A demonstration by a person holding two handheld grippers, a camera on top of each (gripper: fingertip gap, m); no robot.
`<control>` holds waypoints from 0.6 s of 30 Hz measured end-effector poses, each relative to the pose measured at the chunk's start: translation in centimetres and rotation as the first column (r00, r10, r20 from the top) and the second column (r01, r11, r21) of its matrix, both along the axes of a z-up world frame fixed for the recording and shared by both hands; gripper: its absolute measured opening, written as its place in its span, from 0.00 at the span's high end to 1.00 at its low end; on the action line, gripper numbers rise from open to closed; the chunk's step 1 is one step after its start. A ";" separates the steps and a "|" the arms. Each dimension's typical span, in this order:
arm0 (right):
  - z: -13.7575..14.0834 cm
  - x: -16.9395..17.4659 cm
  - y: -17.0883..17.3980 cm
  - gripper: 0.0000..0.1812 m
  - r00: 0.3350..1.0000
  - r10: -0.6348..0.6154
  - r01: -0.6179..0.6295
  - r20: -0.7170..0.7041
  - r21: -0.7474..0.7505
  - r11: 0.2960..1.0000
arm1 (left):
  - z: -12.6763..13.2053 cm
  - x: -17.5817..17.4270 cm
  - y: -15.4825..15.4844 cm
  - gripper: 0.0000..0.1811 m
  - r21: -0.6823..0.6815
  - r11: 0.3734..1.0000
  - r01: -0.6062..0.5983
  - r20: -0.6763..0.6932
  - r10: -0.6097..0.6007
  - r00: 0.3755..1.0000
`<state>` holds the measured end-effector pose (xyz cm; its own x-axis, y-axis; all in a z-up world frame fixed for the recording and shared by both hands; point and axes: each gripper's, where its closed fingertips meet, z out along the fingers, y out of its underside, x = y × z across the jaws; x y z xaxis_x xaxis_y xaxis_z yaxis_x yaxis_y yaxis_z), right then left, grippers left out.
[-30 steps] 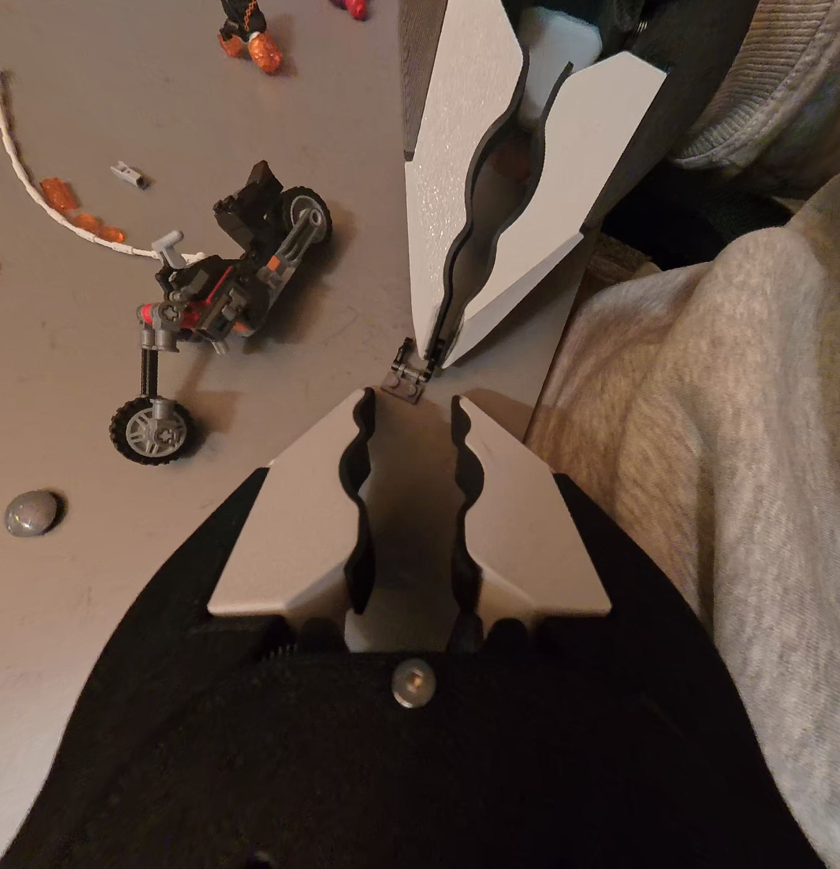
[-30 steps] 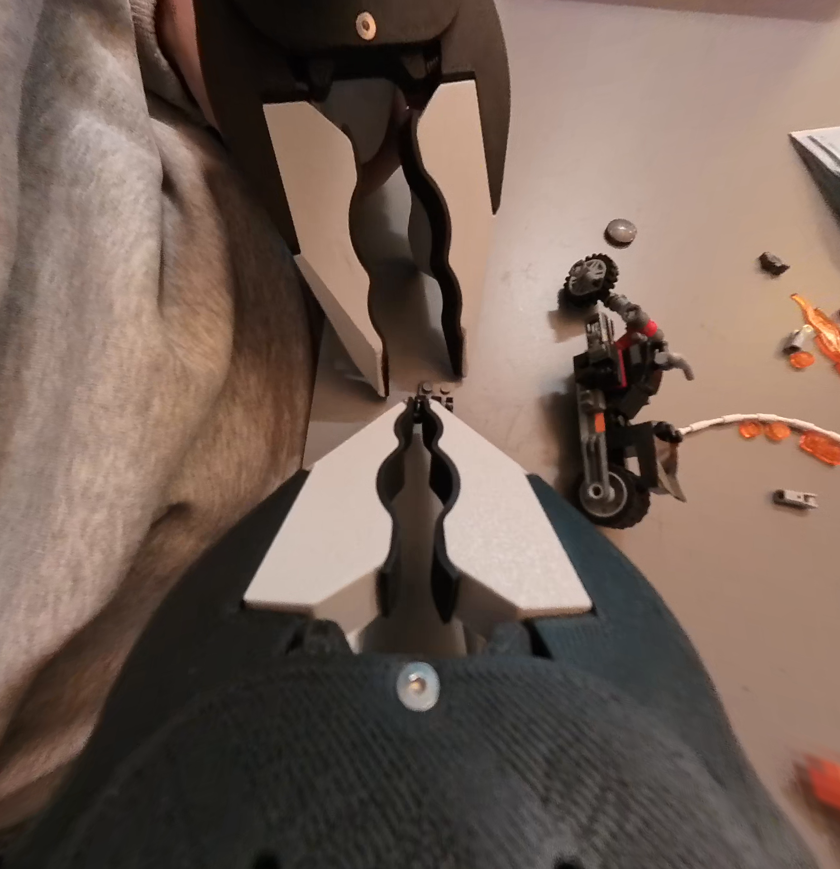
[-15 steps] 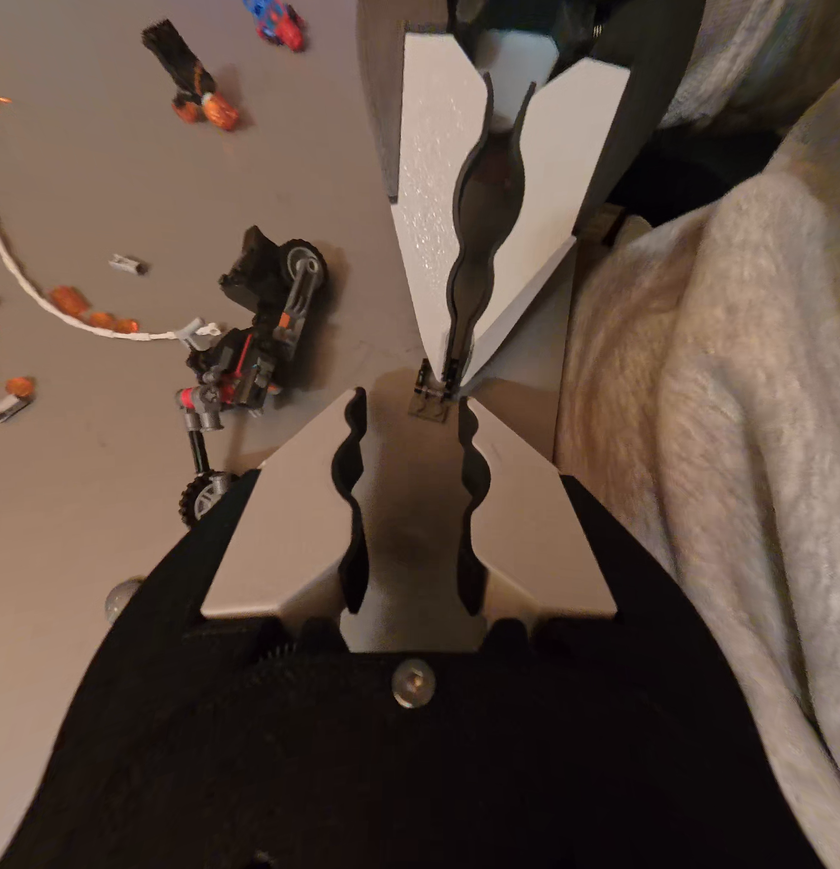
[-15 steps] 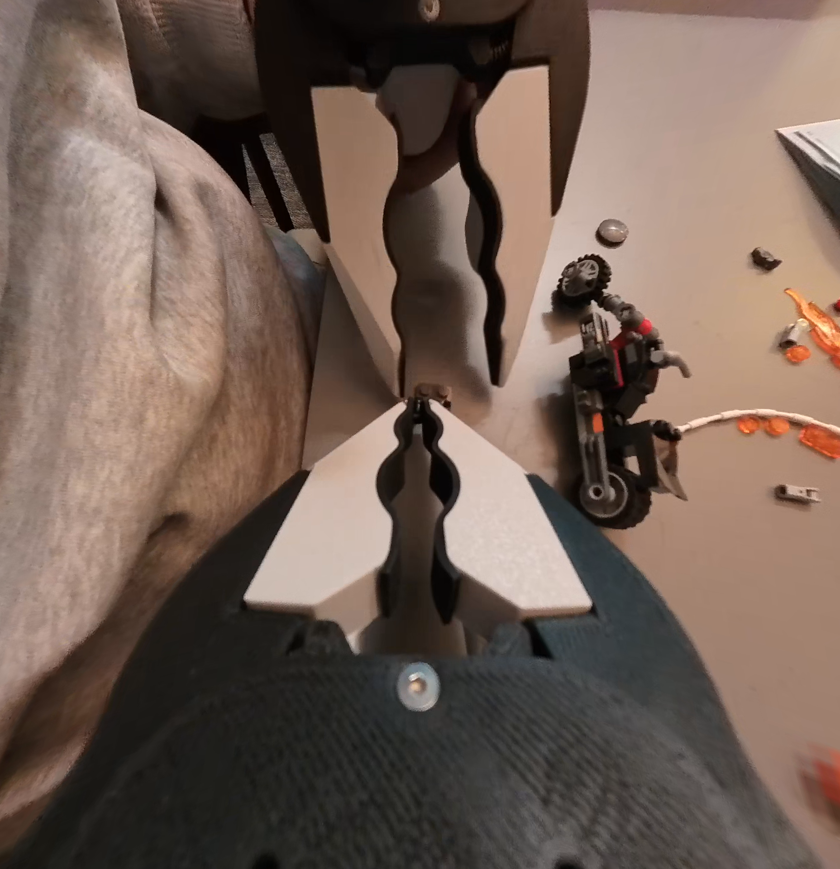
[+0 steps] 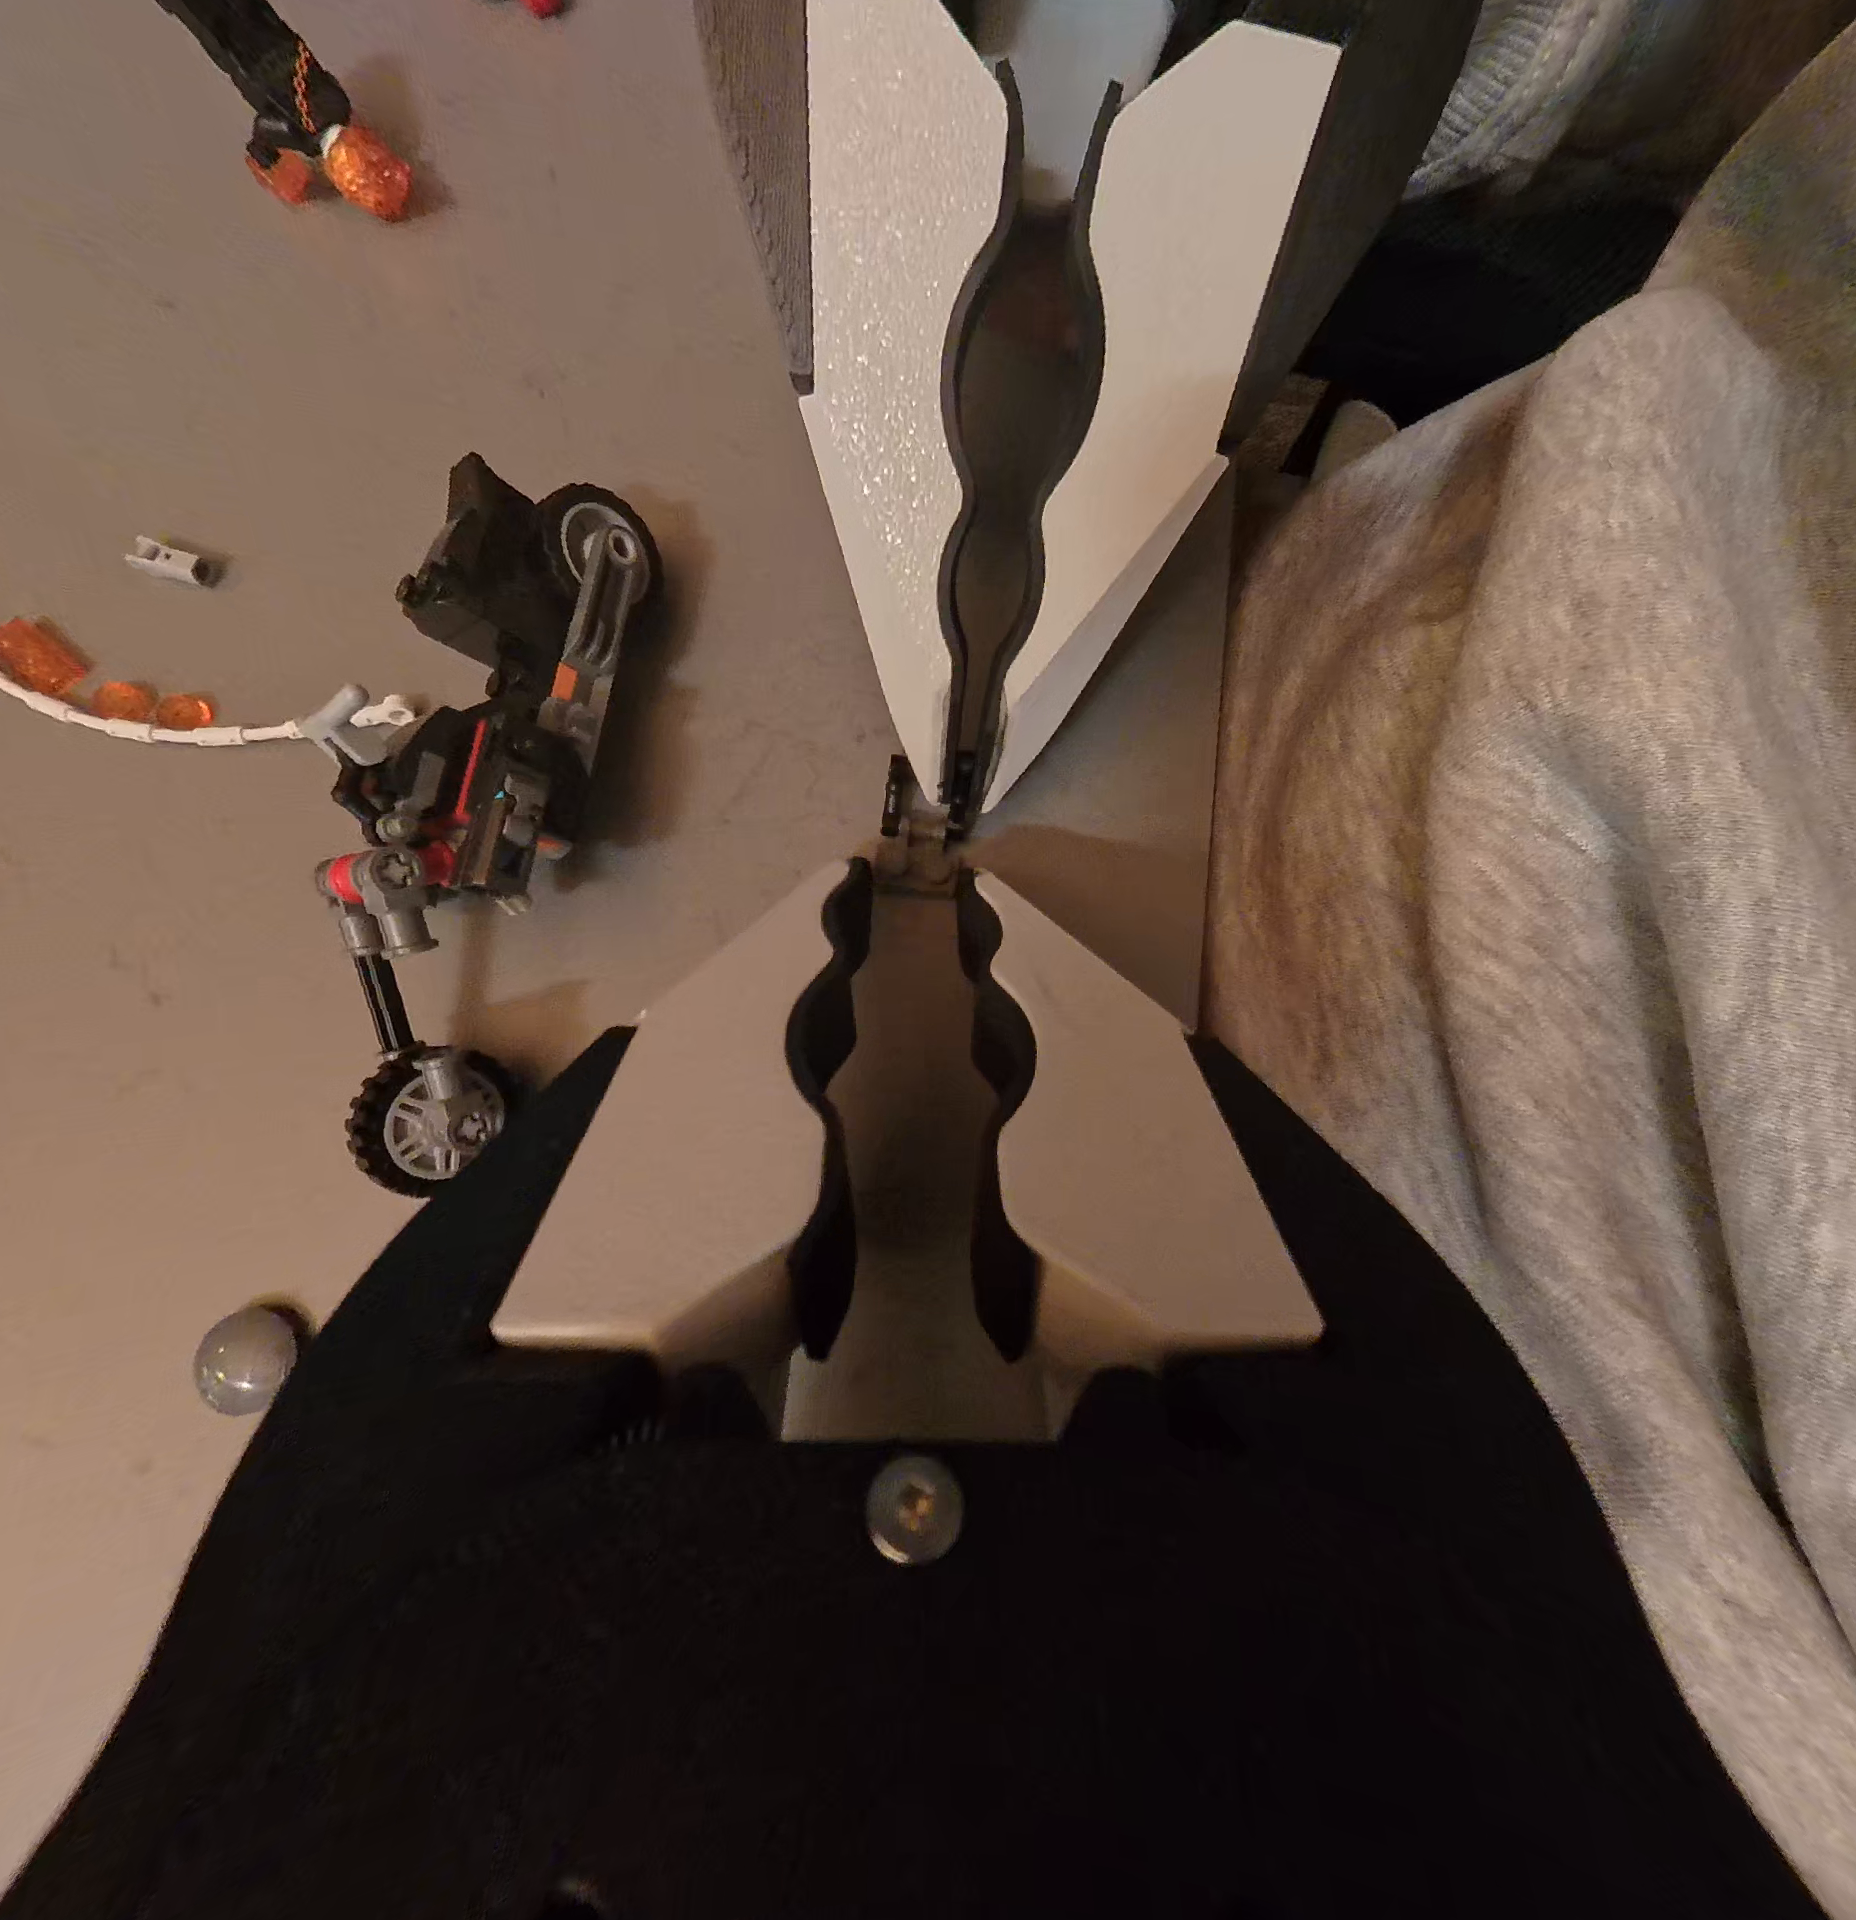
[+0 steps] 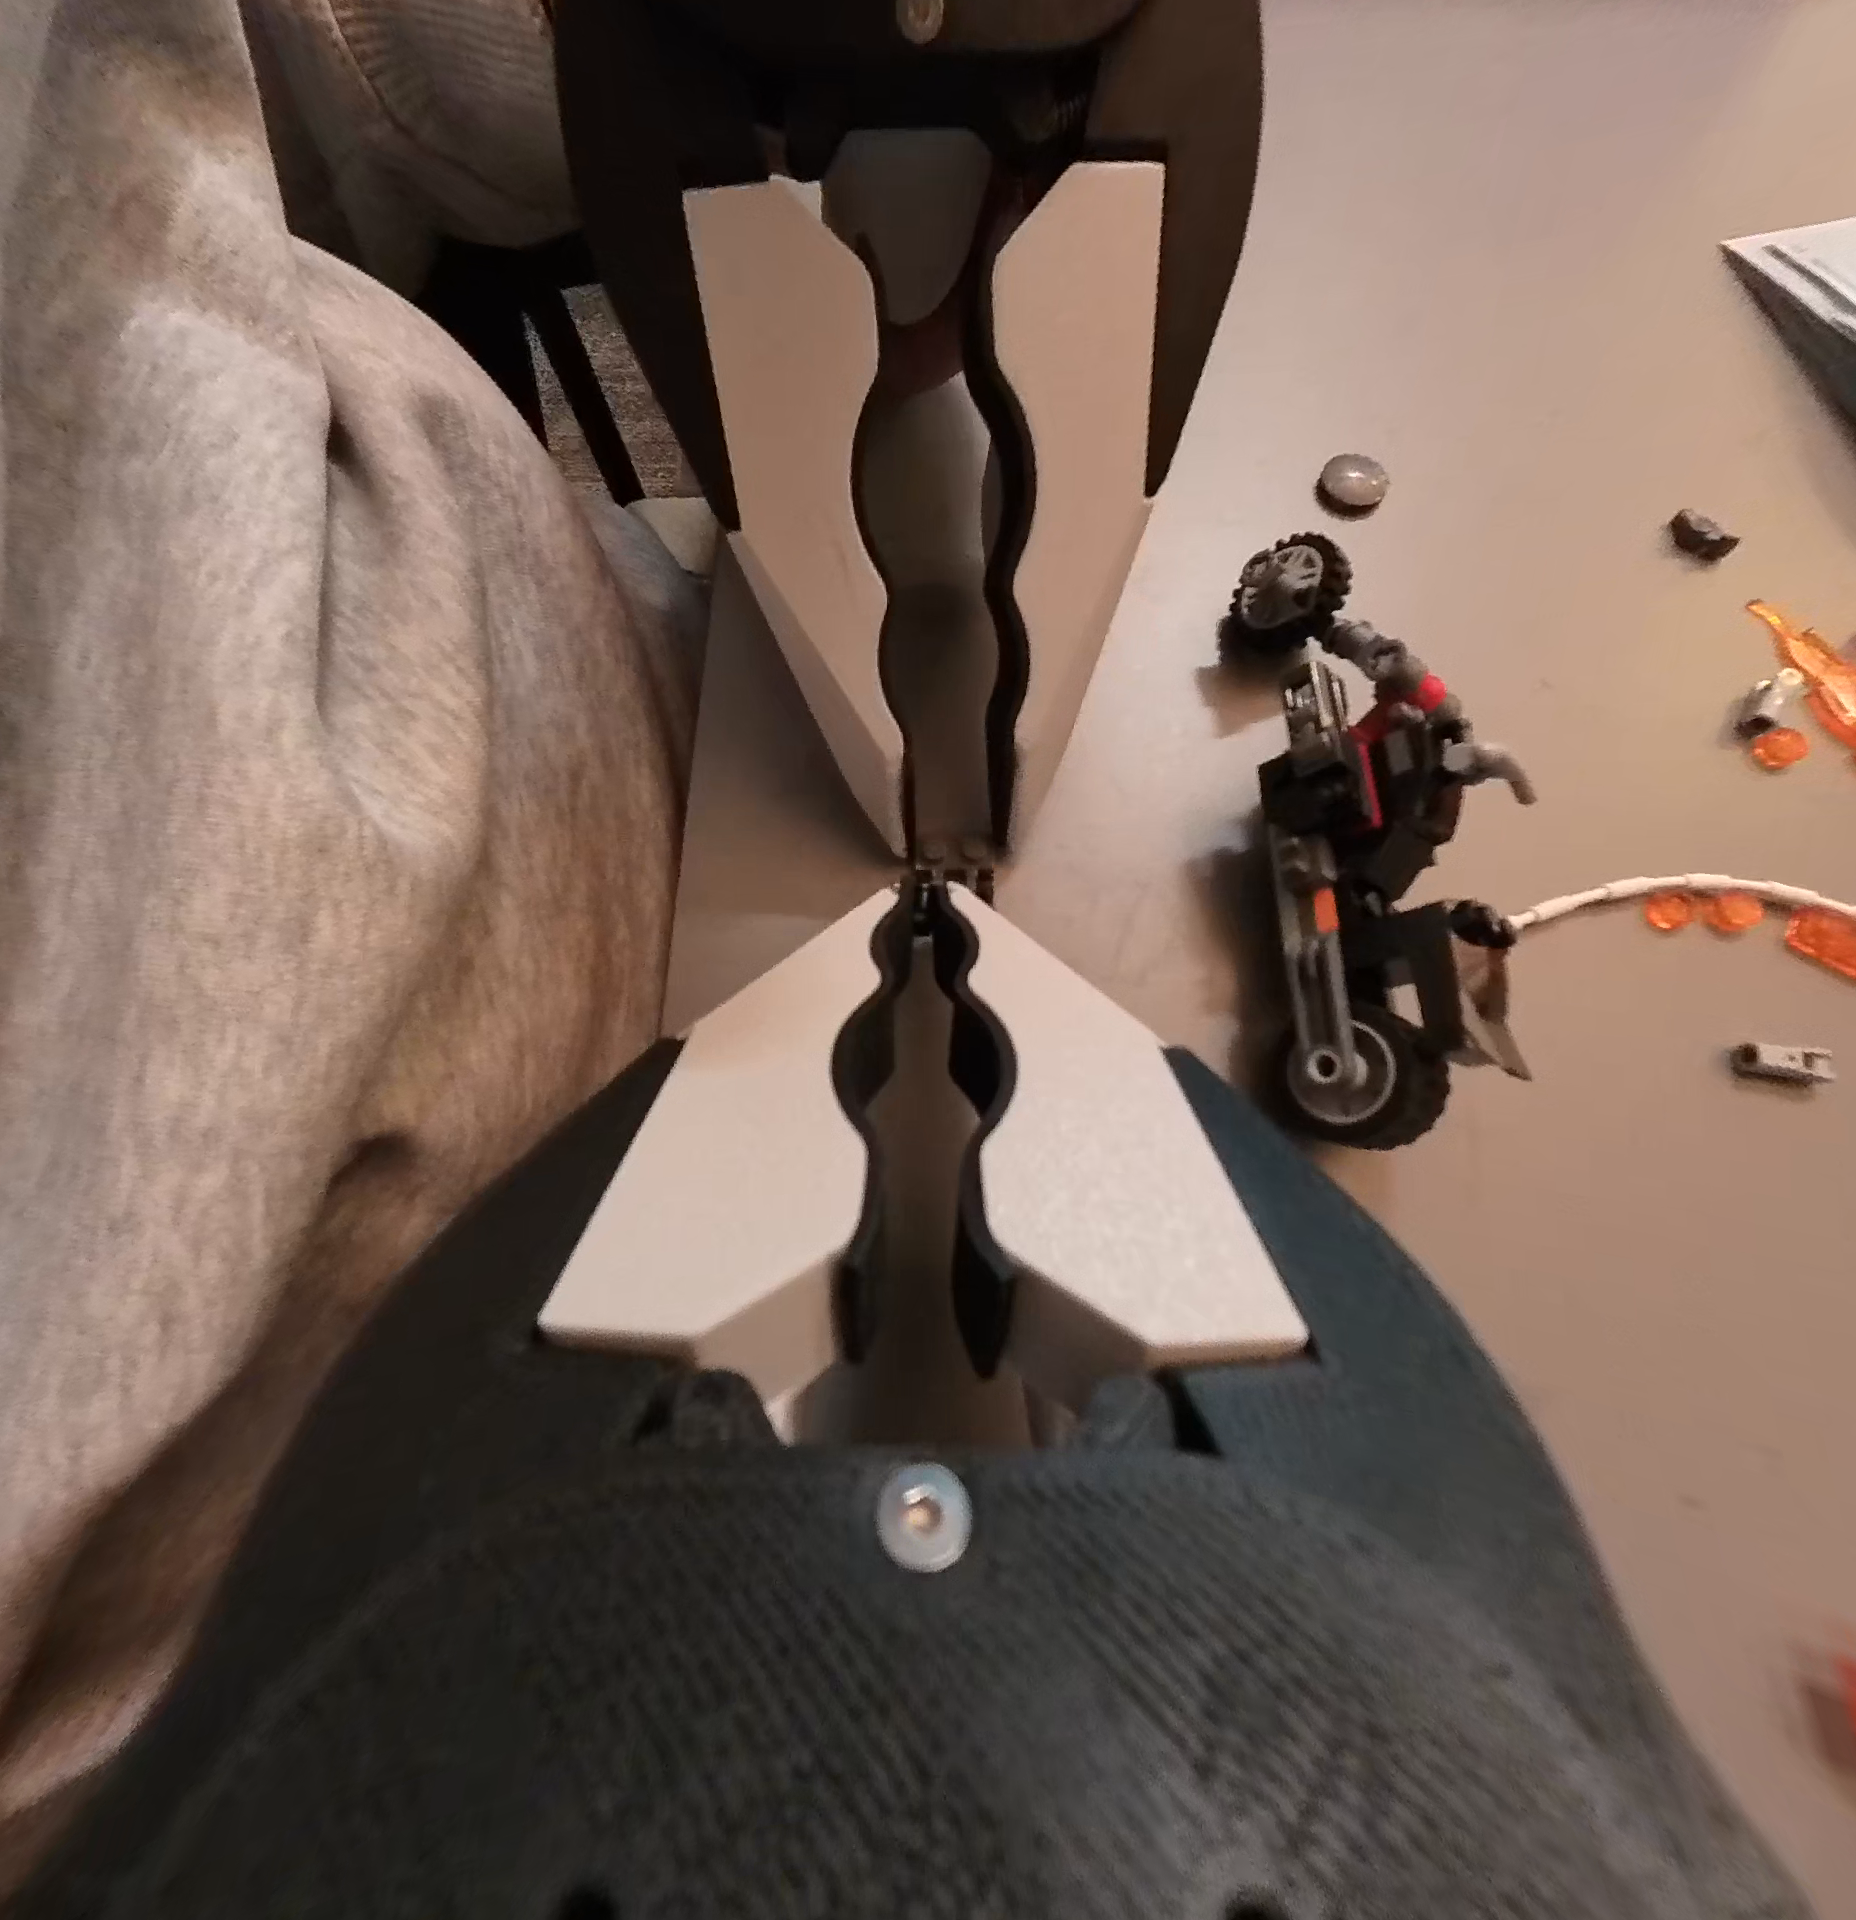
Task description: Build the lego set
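Note:
A small grey and black lego piece [image 5: 913, 860] hangs in the air between both grippers, near the table's edge. My left gripper [image 5: 916, 885] has its fingertips closed against the grey end of the piece. My right gripper [image 6: 929, 914] is shut on the other, dark end; it reaches in from the top of the left wrist view [image 5: 955, 774]. In the right wrist view the piece [image 6: 950, 849] spans the left gripper's tips [image 6: 952, 826]. A black, grey and red lego motorcycle [image 5: 488, 790] lies on its side on the table, also seen in the right wrist view [image 6: 1360, 852].
A white chain [image 5: 124, 722] with orange clear pieces [image 6: 1828, 951] trails from the motorcycle. A grey dome [image 5: 243, 1361], a small grey connector [image 5: 176, 561] and a black figure with orange flames [image 5: 311, 125] lie around. A booklet [image 6: 1828, 291] is far right. A person's grey sweatshirt [image 5: 1526, 935] borders the table edge. My left and right fingertips are right by each other. From the left gripper's tips to the grey dome [image 5: 243, 1361] is close to 12 centimeters. It is also in sight in the right wrist view [image 6: 1356, 469].
My left gripper moved up to the piece held by the right gripper and its fingers closed in on it. The right gripper stayed shut on the piece.

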<state>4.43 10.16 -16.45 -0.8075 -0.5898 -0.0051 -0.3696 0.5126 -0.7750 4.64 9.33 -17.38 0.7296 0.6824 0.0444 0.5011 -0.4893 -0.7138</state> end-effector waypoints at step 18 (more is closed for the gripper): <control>-0.2 0.0 0.0 0.99 0.999 0.032 -0.031 -0.024 0.021 0.999 | -0.1 0.0 0.0 0.91 -0.008 1.000 -0.001 0.001 0.001 1.000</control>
